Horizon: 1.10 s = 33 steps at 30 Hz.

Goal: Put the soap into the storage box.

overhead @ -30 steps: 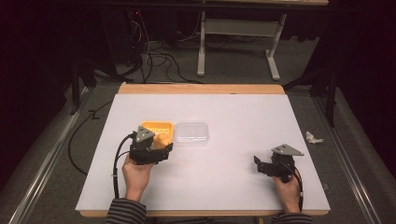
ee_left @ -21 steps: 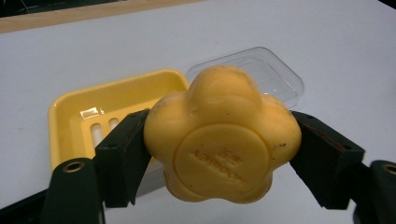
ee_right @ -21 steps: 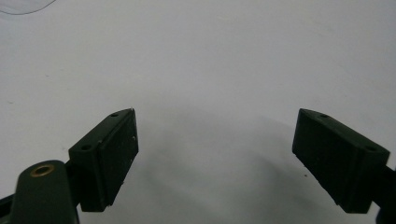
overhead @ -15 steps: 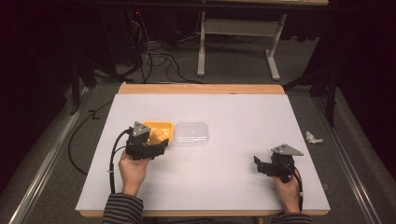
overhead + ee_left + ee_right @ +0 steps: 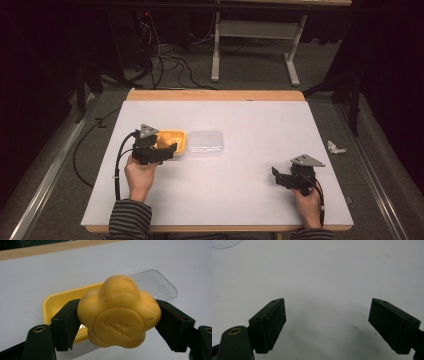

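My left gripper (image 5: 117, 322) is shut on a yellow flower-shaped soap (image 5: 118, 312), holding it just in front of a yellow tray (image 5: 56, 301). In the high view that left gripper (image 5: 167, 150) sits at the near edge of the yellow tray (image 5: 175, 136), left of centre on the white table. A clear plastic lid (image 5: 206, 143) lies right beside the tray; the same clear lid (image 5: 160, 285) shows behind the soap. My right gripper (image 5: 276, 176) rests low at the table's right front, open, and the right gripper (image 5: 327, 325) has bare white table between its jaws.
The white table (image 5: 250, 120) has a wooden far edge (image 5: 215, 95). A crumpled bit of white paper (image 5: 335, 147) lies on the floor off the table's right side. Cables and a desk frame (image 5: 250, 45) stand beyond the far edge.
My left gripper has shifted left and slightly back toward me, carrying the soap off the tray's middle to its near-left edge. The right gripper has stayed put.
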Tool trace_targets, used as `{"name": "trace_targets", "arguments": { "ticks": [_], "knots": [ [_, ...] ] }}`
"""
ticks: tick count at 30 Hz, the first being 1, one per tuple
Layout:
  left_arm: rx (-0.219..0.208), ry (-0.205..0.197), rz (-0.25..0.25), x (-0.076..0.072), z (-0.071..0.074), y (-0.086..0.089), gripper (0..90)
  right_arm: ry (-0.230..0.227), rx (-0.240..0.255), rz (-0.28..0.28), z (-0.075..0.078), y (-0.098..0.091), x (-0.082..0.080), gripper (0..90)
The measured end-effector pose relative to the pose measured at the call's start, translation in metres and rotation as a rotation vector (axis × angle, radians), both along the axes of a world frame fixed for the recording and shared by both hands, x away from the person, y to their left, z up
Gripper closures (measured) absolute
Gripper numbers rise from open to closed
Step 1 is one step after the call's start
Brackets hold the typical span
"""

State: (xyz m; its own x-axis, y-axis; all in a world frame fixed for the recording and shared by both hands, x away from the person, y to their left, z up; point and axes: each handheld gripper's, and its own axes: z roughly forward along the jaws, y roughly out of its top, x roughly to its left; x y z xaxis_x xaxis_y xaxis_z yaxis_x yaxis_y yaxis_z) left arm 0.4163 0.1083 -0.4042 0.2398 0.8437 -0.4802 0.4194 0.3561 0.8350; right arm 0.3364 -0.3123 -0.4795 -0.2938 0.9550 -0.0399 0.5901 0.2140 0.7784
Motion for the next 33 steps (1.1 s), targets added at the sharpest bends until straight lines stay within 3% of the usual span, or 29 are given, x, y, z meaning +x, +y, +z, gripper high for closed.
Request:
{"name": "trace_targets", "arguments": {
  "ticks": [3,16,19,33],
  "knots": [
    [-0.006,0.014,0.008,0.005,0.0,0.002,25.9,-0.001,0.001,0.0,0.0,0.0,0.0,14.8],
    [0.051,0.051,0.022,0.025,-0.007,0.001,25.9,-0.003,0.003,-0.003,0.0,0.0,0.0,14.8],
    [0.034,0.067,0.031,0.03,-0.008,0.002,25.9,-0.002,0.004,-0.003,0.0,-0.001,0.0,14.8],
    [0.058,0.111,0.063,0.045,-0.022,0.003,25.9,-0.005,-0.001,0.001,0.0,0.0,0.0,14.8]
  ]
}}
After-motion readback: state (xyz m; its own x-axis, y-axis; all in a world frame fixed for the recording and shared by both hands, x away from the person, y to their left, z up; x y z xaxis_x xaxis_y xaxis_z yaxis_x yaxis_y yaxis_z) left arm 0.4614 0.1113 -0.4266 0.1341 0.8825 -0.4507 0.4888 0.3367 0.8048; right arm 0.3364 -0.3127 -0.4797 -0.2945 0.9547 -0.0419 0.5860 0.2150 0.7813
